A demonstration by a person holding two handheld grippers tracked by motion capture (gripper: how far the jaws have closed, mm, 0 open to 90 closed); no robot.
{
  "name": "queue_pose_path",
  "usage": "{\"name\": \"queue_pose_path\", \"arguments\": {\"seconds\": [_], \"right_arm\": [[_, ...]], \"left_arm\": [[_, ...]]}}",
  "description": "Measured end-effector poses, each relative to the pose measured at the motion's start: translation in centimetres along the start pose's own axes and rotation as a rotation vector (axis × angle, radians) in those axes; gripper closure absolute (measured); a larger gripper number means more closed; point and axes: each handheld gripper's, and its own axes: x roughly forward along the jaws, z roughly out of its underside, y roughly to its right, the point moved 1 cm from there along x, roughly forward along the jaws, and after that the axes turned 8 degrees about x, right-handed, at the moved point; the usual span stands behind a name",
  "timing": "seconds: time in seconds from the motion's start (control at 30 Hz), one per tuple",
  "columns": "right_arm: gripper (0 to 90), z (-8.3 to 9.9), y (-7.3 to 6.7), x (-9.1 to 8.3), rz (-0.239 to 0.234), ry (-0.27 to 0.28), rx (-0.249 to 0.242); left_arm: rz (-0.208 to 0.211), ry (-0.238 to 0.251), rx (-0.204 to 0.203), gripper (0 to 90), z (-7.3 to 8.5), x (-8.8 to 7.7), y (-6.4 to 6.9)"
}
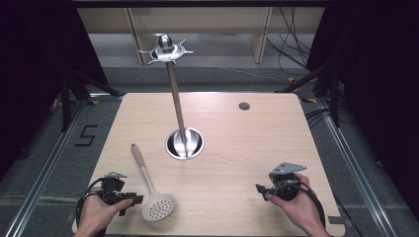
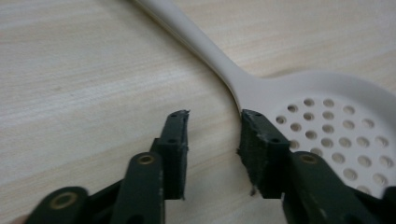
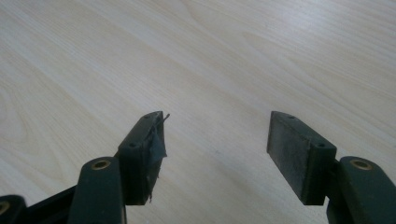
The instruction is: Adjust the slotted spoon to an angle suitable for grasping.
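A beige slotted skimmer lies flat on the wooden table, its handle running up and to the left. My left gripper rests at the table's near left, just left of the skimmer's bowl and pointing at it. In the left gripper view the skimmer lies ahead and to the right. The left gripper has its jaws apart with bare wood between them, and one fingertip stands in front of the bowl's neck. My right gripper is at the near right, open over bare table.
A metal utensil stand rises from a round base at the table's centre. Its pole leans up to a ring of hooks. A small round grommet sits at the far right. Dark frames and cables surround the table.
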Motion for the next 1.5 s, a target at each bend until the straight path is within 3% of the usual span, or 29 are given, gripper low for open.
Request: {"name": "queue_pose_path", "arguments": {"seconds": [0.03,0.07,0.1,0.23,0.27,0.37,0.47,0.7,0.73,0.87,0.97,1.07,1.1,1.17,1.2,1.27,1.33,1.5], "right_arm": [[37.6,0.0,0.2,0.1,-0.004,0.002,-0.014],[37.6,0.0,0.0,0.0,-0.007,-0.005,0.013],[37.6,0.1,0.2,0.0,-0.003,0.000,0.008],[37.6,0.2,0.3,-0.1,-0.004,-0.005,0.029],[37.6,0.2,0.5,-0.1,0.001,-0.001,0.011],[37.6,0.1,0.4,-0.2,0.006,-0.003,0.028],[37.6,0.0,0.2,-0.2,0.011,0.000,-0.002],[37.6,-0.1,-0.2,-0.1,0.005,-0.007,0.007],[37.6,-0.1,0.0,-0.1,0.009,0.001,-0.010],[37.6,0.0,0.0,-0.1,0.001,-0.012,0.019],[37.6,-0.1,-0.1,-0.1,0.001,-0.005,0.010],[37.6,-0.1,-0.1,-0.1,0.001,-0.007,0.004],[37.6,-0.2,-0.1,0.0,0.000,-0.004,0.001],[37.5,-0.1,-0.1,-0.1,0.000,-0.012,0.004],[37.5,-0.1,0.0,0.0,0.004,-0.006,-0.012],[37.5,-0.1,0.0,0.0,0.003,-0.003,0.001],[37.5,-0.1,0.0,0.0,0.004,-0.003,-0.001],[37.4,-0.1,0.0,0.1,0.003,-0.009,-0.009]], "left_arm": [[-0.006,0.000,-0.002,54.0,-0.1,0.0,-0.1],[-0.010,0.008,-0.018,51.9,-0.3,0.2,0.1],[-0.009,0.001,-0.013,49.4,-0.5,0.2,0.1],[-0.022,0.012,-0.070,46.9,-1.6,0.2,0.3],[-0.017,0.010,-0.080,46.8,-1.9,0.2,0.4],[-0.027,0.009,-0.092,45.6,-3.1,0.4,0.5],[-0.048,0.034,-0.146,45.2,-4.4,0.6,0.3],[-0.107,0.038,-0.201,44.0,-6.5,0.7,-1.5],[-0.113,0.043,-0.213,43.9,-6.7,0.8,-1.7],[-0.121,0.007,-0.249,43.3,-7.4,1.4,-2.7],[-0.148,0.001,-0.280,42.4,-8.4,1.9,-3.6],[-0.167,0.000,-0.345,41.4,-9.3,2.4,-4.6],[-0.158,-0.020,-0.335,40.9,-9.6,2.5,-5.1],[-0.174,-0.010,-0.369,40.4,-10.1,2.9,-5.7],[-0.177,-0.013,-0.372,40.7,-10.3,3.0,-6.0],[-0.201,0.010,-0.388,42.8,-10.7,3.5,-6.7],[-0.221,0.003,-0.410,44.5,-11.1,3.8,-7.2],[-0.238,-0.022,-0.423,47.9,-11.5,4.7,-8.0]]}}
